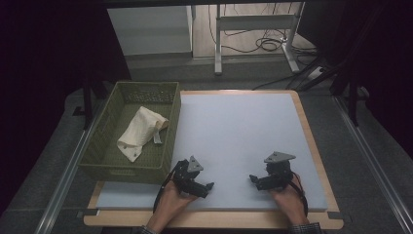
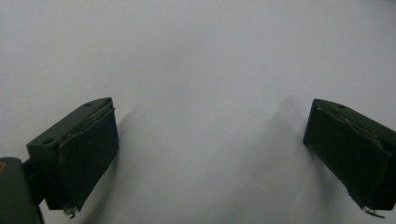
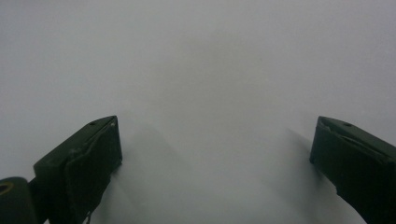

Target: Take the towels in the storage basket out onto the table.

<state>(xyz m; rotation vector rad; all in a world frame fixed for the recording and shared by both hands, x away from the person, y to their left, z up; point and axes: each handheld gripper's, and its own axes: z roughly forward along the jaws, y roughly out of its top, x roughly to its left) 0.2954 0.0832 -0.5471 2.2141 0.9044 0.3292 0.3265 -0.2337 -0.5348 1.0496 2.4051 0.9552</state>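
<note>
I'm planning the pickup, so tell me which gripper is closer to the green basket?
The left gripper: it sits just off the green basket's near corner, while the right gripper rests across the mat.

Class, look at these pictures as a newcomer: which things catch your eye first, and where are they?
A cream cloth bag lies in the green basket at the table's left edge. On the pale mat, the left gripper and right gripper sit near the front, jaws open, nothing between them.
</note>
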